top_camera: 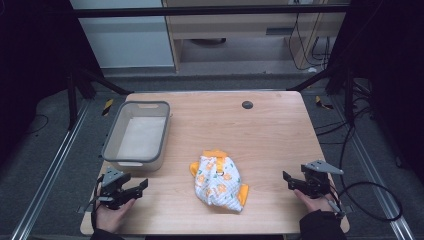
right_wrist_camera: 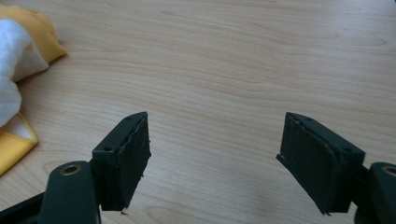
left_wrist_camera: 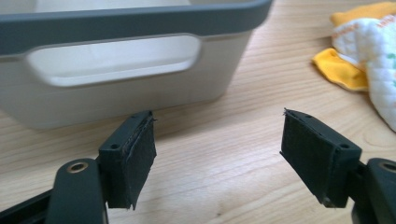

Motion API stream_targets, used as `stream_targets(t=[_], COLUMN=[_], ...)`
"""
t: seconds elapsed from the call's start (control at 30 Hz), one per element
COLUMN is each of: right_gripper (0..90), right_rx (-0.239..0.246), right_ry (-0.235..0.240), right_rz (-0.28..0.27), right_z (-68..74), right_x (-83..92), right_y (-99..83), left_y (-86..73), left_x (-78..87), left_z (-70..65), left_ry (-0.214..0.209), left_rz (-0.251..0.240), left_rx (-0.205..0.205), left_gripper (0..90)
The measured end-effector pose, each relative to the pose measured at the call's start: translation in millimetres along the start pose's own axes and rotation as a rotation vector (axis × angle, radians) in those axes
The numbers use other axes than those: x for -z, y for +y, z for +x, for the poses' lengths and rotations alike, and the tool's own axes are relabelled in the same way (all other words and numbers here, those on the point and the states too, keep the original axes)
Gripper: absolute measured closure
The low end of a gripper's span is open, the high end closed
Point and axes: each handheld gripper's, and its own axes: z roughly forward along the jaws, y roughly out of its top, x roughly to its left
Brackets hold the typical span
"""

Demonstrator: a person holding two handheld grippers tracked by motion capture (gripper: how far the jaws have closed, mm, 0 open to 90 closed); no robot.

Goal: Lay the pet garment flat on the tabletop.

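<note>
From the high view we saw the wooden table (top_camera: pixel 260 125) with a crumpled garment (top_camera: pixel 218 181), white with an orange print and yellow-orange trim, lying near the middle of its near half. A grey-rimmed plastic basket (top_camera: pixel 112 134) stood at the far left of the table. Our left gripper (top_camera: pixel 140 187) rested at the near left corner, just in front of the basket, held in a hand (top_camera: pixel 114 212), its jaws spread apart and pointing right toward the garment. Our right gripper (top_camera: pixel 287 180) sat at the near right edge in the other hand (top_camera: pixel 311 201), jaws likewise released and pointing left. Both were well apart from the garment, one on each side of it. A small dark round fitting (top_camera: pixel 247 104) sat in the tabletop toward the far edge.

In the left gripper view the two black jaws stood wide with only bare wood between them; the basket's (left_wrist_camera: pixel 116 93) wall and handle slot rose just beyond, and the garment (left_wrist_camera: pixel 369 51) lay at the upper right.

In the right gripper view the jaws were again open over bare wood, gripping nothing, and the garment's (right_wrist_camera: pixel 14 70) yellow and white edge lay at the far left.
</note>
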Motion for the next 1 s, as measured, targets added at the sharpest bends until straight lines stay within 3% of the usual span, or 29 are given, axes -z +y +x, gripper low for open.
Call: stream_targets(t=[0.43,0.57,0.73,1.0], right_gripper=[23.4,24.0,24.5,24.8], right_rx=[0.064,0.09,0.085,0.096], right_ry=[0.078,0.097,0.124,0.151], right_rz=[-0.006,-0.007,-0.018,-0.047], right_z=[24.7,32.4,36.7,42.9], right_x=[2.2,2.0,4.3,9.9], right_y=[8.1,13.5,22.3,39.4], left_y=[3.5,8.5,15.9,31.4], left_x=[6.6,9.4,14.9,18.4], left_z=[-19.4,-23.5,-27.6,-39.8], left_ry=[-0.072,-0.077,-0.108,-0.131], left_rz=[-0.004,-0.017,-0.042,-0.056], left_rx=[-0.02,-0.052,-0.046,-0.092], left_gripper=[26.5,27.4,28.1,28.6])
